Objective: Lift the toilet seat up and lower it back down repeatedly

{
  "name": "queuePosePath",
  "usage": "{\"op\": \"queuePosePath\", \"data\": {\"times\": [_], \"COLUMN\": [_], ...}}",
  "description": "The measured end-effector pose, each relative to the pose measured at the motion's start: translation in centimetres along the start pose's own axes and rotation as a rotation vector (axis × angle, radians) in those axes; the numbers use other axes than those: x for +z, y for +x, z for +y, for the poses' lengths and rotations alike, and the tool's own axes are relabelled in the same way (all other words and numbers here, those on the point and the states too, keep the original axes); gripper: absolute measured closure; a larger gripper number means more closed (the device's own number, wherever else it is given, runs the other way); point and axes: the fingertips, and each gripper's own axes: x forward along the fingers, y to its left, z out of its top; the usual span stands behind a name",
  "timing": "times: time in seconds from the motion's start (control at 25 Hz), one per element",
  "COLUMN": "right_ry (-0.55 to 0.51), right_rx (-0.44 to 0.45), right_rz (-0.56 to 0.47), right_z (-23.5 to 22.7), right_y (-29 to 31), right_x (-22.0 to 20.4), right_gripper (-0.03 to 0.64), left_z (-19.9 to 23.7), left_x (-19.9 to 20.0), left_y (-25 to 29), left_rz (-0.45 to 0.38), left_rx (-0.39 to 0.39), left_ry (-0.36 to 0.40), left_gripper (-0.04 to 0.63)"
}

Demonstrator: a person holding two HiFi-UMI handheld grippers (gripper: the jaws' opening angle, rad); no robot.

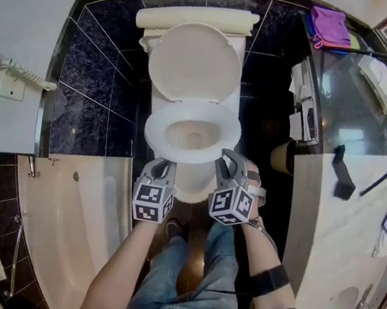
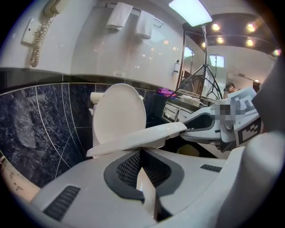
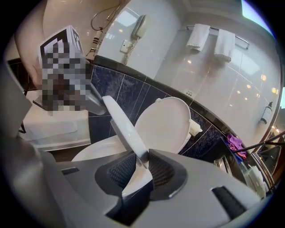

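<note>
**Jaws pinched on the seat rim, left and right**

Clamps the right gripper (image 3: 141,156) on the front rim of the toilet seat (image 3: 127,129), jaws drawn close with the white edge caught between the dark pads (image 3: 162,171); shows that edge running up and away from the jaw tips, slanted leftward.

Pinches the same seat with the left gripper (image 2: 140,152), jaws nearly together on a pale strip of rim; lays the seat slab across just above the tips, tilted.

Places, from the head view, the left gripper at the seat's front-left and the right at its front-right, near each other; appears to hold the seat's front a little off the bowl (image 1: 193,134); leaves the lid (image 1: 196,62) upright behind, well apart from both grippers; keeps the bathtub (image 1: 76,204) off to the left.
</note>
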Motion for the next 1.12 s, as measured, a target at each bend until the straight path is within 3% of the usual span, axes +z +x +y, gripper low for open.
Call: {"op": "queuePosePath", "data": {"times": [0.4, 0.48, 0.72, 0.92, 1.12], "right_ry": [-0.061, -0.021, 0.158, 0.341, 0.413], "right_rx": [0.062, 0.057, 0.034, 0.013, 0.014], "right_rz": [0.062, 0.064, 0.102, 0.080, 0.067], "right_z": [7.0, 7.9, 9.3, 9.5, 10.4], "right_y": [-1.6, -2.3, -3.1, -1.5, 0.8], "right_x": [-6.2, -7.9, -13.3, -14.7, -16.1], "right_gripper": [0.513, 0.551, 0.586, 0.593, 0.596], "left_z": [-2.1, -2.3, -3.0, -4.4, -4.6], "left_x": [-9.3, -10.9, -16.6, -21.3, -26.3], "left_y": [-1.1, -1.0, -0.3, 0.6, 2.3], "left_rz": [0.077, 0.092, 0.159, 0.218, 0.268], "left_rx": [-0.029, -0.032, -0.036, -0.077, -0.083], "left_ry": [0.000, -0.001, -0.010, -0.009, 0.005], "left_gripper": [0.601, 0.600, 0.600, 0.600, 0.601]}}
